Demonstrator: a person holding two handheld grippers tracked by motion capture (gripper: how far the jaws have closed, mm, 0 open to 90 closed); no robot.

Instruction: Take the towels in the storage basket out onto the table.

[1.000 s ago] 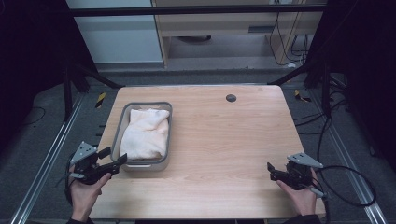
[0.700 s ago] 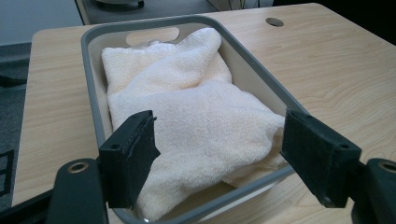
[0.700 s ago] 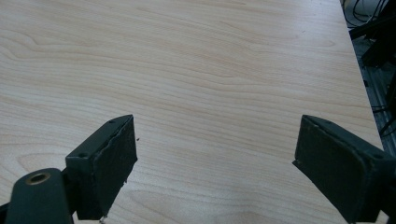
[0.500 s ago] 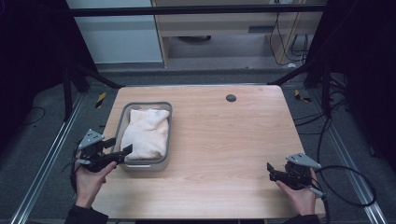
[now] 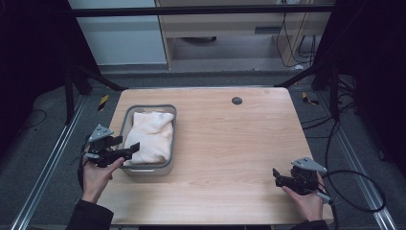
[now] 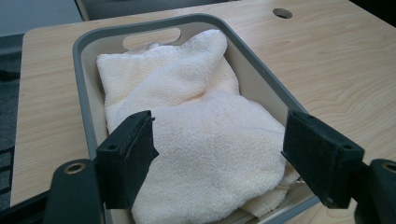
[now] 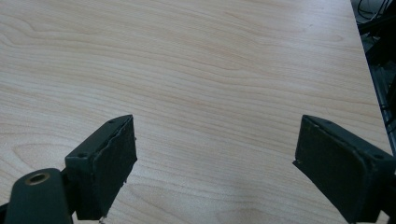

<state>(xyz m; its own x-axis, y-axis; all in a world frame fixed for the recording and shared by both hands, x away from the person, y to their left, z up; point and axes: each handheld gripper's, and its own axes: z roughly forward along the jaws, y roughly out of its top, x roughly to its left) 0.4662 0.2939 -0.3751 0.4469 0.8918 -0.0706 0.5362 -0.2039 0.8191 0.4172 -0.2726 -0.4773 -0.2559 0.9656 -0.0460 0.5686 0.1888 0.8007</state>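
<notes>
Pale wood tabletop (image 5: 225, 143) in a dim workshop, with cables and a metal frame on the grey floor around it. A grey tray (image 5: 125, 125) sits near the tabletop's left edge, its long side running from front to back, and a cream towel (image 5: 151, 136) lies crumpled inside it, filling most of the tray. A small round hole (image 5: 236, 100) marks the tabletop near its far edge, well apart from the tray.

At the tray's front left corner, a person's left hand (image 5: 98, 175) holds the left gripper (image 5: 130, 149) above the rim, its tips over the near end of the towel. In the left gripper view the jaws stand spread wide, one to each side of the towel (image 6: 205, 140), with the pads not seen to press on the cloth; the tray (image 6: 84, 60) wall runs behind them.

Near the tabletop's front right corner, the right hand (image 5: 306, 201) holds the right gripper (image 5: 276, 176) low over bare wood. In the right gripper view its jaws are spread wide with nothing between them, the tabletop (image 7: 210, 84) beyond.
</notes>
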